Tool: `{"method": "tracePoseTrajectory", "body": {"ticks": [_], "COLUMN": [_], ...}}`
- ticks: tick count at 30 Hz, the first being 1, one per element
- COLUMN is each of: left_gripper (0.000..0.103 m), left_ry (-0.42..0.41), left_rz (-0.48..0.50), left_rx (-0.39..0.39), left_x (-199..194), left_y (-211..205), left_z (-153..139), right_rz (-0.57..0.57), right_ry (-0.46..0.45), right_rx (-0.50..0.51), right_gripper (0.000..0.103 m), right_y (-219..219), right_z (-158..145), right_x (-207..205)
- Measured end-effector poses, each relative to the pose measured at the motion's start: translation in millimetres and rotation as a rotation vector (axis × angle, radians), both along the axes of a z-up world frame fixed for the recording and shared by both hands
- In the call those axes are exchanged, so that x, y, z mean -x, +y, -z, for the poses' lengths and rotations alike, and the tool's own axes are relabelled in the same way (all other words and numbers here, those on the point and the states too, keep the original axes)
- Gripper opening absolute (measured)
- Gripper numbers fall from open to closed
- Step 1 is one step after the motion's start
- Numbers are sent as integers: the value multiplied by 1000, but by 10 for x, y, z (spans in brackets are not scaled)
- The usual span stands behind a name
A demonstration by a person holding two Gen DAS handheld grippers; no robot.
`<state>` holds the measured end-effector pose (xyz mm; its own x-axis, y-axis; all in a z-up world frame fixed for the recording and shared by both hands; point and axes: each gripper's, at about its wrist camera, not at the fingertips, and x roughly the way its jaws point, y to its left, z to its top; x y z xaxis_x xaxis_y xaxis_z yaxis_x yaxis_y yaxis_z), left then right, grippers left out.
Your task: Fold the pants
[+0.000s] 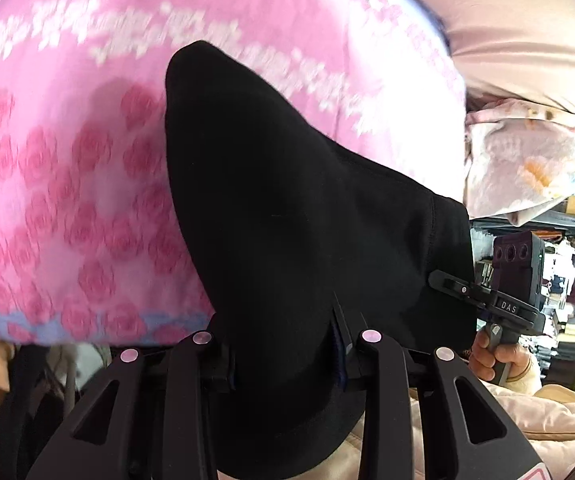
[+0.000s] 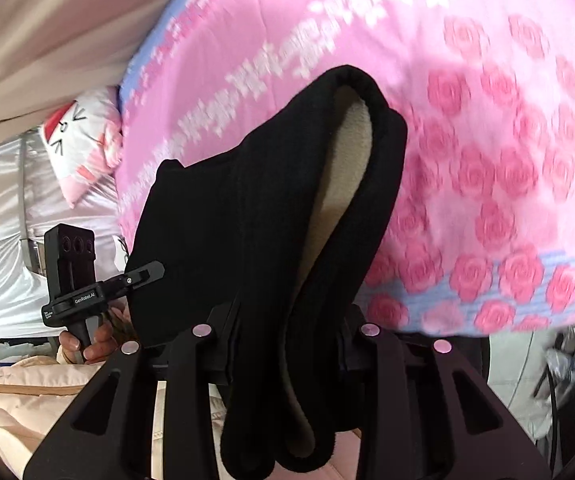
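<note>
Black pants (image 1: pixel 295 216) with a cream fleece lining (image 2: pixel 343 168) hang lifted in the air above a pink rose-patterned blanket (image 1: pixel 67 184). My left gripper (image 1: pixel 287 344) is shut on one part of the black fabric, which drapes over its fingers. My right gripper (image 2: pixel 287 336) is shut on the folded waistband edge, with the lining showing. The right gripper also shows at the right of the left wrist view (image 1: pixel 447 284), clamped on the pants' edge. The left gripper shows at the left of the right wrist view (image 2: pixel 147 274), also clamped on the pants.
The pink blanket (image 2: pixel 467 140) covers a bed with a blue border. A cat-print pillow (image 2: pixel 83 140) lies at the bed's far end, next to beige curtain fabric (image 2: pixel 47 40). A cream padded jacket (image 2: pixel 27 392) is below the grippers. Cluttered shelves (image 1: pixel 567 272) stand at the right.
</note>
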<state>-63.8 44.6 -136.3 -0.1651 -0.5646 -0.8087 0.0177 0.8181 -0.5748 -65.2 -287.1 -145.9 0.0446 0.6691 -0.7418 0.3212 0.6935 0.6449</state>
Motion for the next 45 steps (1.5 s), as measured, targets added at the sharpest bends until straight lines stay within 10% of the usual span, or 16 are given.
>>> {"method": "tracePoseTrajectory", "body": {"ticks": [6, 14, 19, 24, 28, 30, 38, 42, 45], "left_gripper": [30, 30, 30, 31, 35, 49, 49, 44, 33], "left_ry": [-27, -439, -674, -746, -600, -546, -623, -571, -523], "left_rz": [8, -13, -39, -48, -94, -123, -104, -128, -161], "left_rx": [-8, 40, 35, -29, -113, -220, -178, -155, -93], "left_x": [-176, -1071, -1769, -2534, -3145, -3276, -3154, -3215, -3206], "left_y": [-172, -146, -283, -523, -575, -557, -415, -515, -429], "left_z": [-220, -1414, -1825, -1259, 8, 506, 401, 528, 507], "right_rz": [-80, -91, -49, 7, 37, 179, 180, 110, 173], "right_ry": [-58, -486, -644, -613, -409, -469, -407, -428, -410], "right_rx": [-25, 29, 76, 131, 260, 194, 180, 173, 41], "right_gripper": [32, 32, 32, 35, 60, 64, 76, 36, 31], "right_y": [102, 54, -22, -42, -119, -332, -454, -116, -236], "right_z": [-378, -1367, -1444, -461, 865, 864, 885, 965, 816], "right_x": [-412, -1653, -2442, -3299, -3670, -3551, -3468, -3458, -3285]}}
